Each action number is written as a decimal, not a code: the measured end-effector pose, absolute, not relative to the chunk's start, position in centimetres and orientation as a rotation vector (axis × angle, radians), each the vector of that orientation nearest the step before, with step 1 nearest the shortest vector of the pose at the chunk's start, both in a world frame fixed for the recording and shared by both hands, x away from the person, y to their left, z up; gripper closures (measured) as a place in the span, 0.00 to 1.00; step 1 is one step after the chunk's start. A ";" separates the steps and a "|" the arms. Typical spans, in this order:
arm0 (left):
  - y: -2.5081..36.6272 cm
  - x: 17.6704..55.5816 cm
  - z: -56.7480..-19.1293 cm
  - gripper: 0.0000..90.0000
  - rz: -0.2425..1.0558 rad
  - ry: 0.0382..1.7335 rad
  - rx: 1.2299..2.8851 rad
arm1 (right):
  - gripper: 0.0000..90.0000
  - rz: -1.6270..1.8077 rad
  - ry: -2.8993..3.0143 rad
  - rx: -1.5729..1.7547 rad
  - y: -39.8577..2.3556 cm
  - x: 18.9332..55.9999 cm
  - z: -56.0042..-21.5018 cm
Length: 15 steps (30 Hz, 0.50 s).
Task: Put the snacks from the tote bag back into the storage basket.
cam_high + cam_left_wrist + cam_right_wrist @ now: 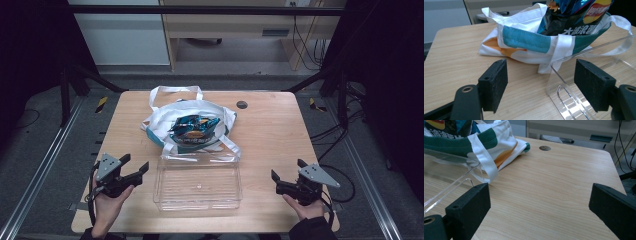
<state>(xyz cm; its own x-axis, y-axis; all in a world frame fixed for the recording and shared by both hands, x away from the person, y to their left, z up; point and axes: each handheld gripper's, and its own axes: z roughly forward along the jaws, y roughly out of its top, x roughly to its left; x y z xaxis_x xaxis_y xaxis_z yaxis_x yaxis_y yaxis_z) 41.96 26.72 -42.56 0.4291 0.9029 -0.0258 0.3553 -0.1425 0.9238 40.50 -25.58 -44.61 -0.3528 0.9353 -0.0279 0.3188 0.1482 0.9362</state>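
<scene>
Here, from the high view, I am holding the left gripper [134, 165] over the near left corner of the wooden worktop [272, 130], its jaws spread wide and gripping nothing, with my left hand [107, 200] wrapped around its body. In the left gripper view the two black pads are standing well apart, one over bare wood and the other over the near left corner of the clear plastic tray [584, 100].

Moving right, the clear plastic tray [198, 184] is sitting empty at the middle of the near edge, between the two grippers and touching neither. Just beyond it the white tote bag [165, 122], with teal and orange patches, is lying slumped on the wood, one strap trailing down to the tray's far rim. A blue crisp packet [192, 127] is sticking out of its mouth. In the left gripper view the crisp packet [576, 17] is being cut off by the top edge, so I am reading just part of its printing.

Further right, the right gripper [286, 175] is hovering over the near right corner, jaws wide and empty, in my right hand [306, 206]. In its own view the tote bag [496, 147] is lying off to the left ahead of the jaws, and a small dark round insert [545, 148] is sitting in the wood beyond.
</scene>
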 end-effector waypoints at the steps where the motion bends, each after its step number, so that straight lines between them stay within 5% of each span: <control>1: 26.6 41.9 -42.5 0.30 0.703 1.097 1.702 | 0.04 1.207 1.779 1.203 -25.6 40.5 -44.6; 15: 26.0 42.0 -42.1 0.31 0.687 1.073 1.714 | 0.04 1.193 1.788 1.198 -25.3 40.5 -44.7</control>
<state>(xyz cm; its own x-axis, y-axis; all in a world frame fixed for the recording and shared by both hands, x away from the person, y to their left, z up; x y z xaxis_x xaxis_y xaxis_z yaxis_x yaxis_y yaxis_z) 41.96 25.96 -42.09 0.4533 0.8909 -0.0282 0.3477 -0.1476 0.9259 40.51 -25.32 -44.66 -0.3558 0.9338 -0.0378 0.3236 0.1611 0.9324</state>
